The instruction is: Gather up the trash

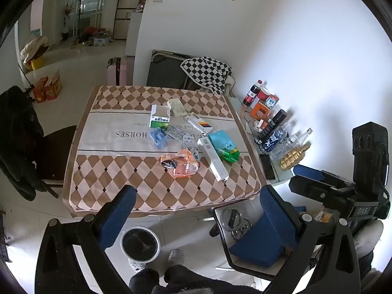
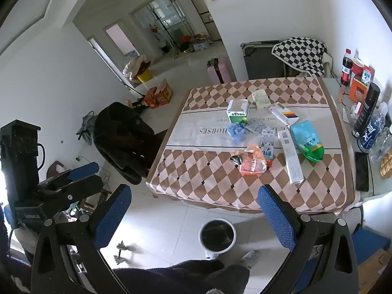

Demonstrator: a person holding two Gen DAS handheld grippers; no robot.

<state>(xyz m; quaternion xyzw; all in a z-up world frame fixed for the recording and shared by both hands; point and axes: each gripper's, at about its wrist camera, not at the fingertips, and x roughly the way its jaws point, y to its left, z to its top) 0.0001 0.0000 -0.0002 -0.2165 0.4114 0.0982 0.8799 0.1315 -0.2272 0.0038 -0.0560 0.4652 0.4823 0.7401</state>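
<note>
Below table edge, dark-lined bin (image 2: 217, 235), nothing visible inside

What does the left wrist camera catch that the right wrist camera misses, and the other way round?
Only the left wrist view shows the blue-cushioned black-framed chair with round metal parts beside it.

Only the right wrist view shows the small metal dumbbell lying on the floor tiles.

Both show the brown-and-cream diamond-patterned tablecloth strewn with boxes and wrappers, among them the orange transparent plastic wrapper and the long white carton, and the round black-lined bin on the floor before it.
</note>
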